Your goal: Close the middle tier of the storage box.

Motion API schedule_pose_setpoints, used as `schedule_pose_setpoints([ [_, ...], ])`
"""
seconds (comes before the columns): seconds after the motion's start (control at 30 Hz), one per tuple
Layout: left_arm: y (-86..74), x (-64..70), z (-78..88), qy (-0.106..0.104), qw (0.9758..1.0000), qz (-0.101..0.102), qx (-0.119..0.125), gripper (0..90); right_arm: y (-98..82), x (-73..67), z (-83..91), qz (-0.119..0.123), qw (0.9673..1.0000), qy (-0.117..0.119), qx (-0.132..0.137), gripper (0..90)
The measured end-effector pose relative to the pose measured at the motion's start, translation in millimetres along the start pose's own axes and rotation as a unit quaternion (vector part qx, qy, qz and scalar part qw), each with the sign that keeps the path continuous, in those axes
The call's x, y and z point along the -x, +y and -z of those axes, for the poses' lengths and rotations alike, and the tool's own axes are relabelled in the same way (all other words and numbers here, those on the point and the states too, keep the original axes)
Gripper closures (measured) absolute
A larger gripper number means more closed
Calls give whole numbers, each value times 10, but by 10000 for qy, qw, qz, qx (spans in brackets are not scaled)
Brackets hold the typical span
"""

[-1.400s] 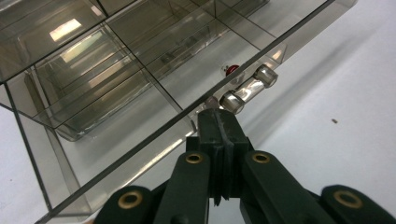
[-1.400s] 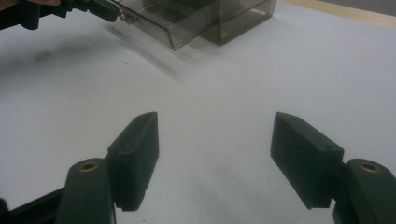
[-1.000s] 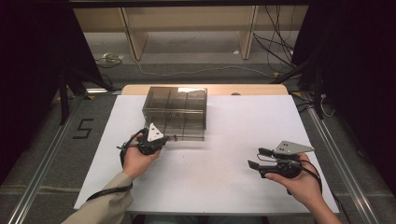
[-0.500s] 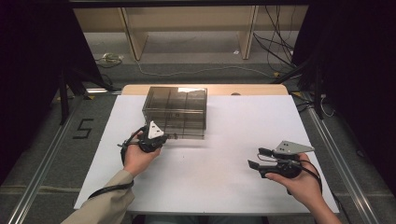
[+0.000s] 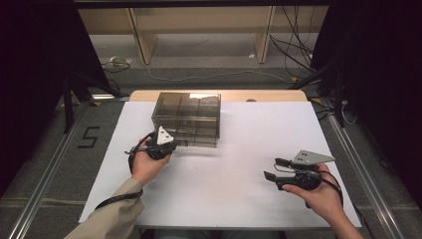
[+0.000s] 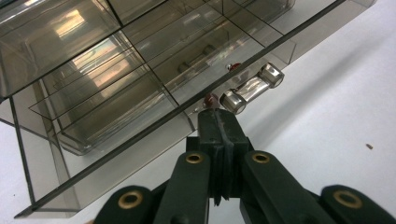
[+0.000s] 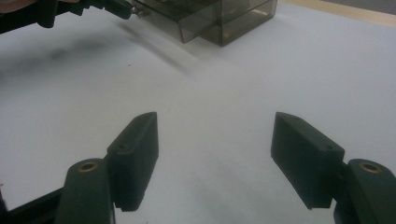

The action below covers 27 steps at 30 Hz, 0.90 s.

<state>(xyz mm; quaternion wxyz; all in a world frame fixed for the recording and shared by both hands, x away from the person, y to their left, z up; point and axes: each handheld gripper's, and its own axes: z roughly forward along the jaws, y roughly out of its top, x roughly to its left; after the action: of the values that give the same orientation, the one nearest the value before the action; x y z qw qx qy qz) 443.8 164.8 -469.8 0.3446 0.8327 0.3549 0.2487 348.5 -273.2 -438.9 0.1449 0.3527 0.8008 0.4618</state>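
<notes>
A smoky see-through drawer box (image 5: pixel 188 117) stands at the back middle of the white table (image 5: pixel 239 199). My left gripper (image 5: pixel 178 144) is at its near face, low down. In the left gripper view the gripper (image 6: pixel 217 114) is shut, jaws pressed flat together, tips touching the left post of a shiny metal drawer handle (image 6: pixel 252 88); nothing shows between the jaws. The bottom drawer (image 7: pixel 187 16) sticks out a little from the box (image 7: pixel 233 18). My right gripper (image 5: pixel 271 169) rests near the front right, open (image 7: pixel 215 140) and empty above bare table.
A wooden strip (image 5: pixel 219 95) runs behind the white sheet. Cables (image 5: pixel 298 45) and shelf legs lie on the floor beyond. Metal rails (image 5: pixel 45 189) flank the table on both sides.
My left hand has edged slightly toward the box. The right hand has stayed where it was.
</notes>
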Motion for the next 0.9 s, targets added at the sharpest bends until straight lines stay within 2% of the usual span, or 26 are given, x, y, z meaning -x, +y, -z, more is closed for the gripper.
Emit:
schedule_pose_setpoints([
  [0.27,31,-20,-18,25,10000,-18,-6,895,-8,5,-3,-12,10000,-1,-56,327],
  [0.7,61,-37,-58,70,9999,62,37,895,-14,8,-9,-21,9999,-36,-94,329],
  [0.9,76,-52,-67,90,10000,8,14,895,-17,11,-11,-21,9999,-36,-110,329],
])
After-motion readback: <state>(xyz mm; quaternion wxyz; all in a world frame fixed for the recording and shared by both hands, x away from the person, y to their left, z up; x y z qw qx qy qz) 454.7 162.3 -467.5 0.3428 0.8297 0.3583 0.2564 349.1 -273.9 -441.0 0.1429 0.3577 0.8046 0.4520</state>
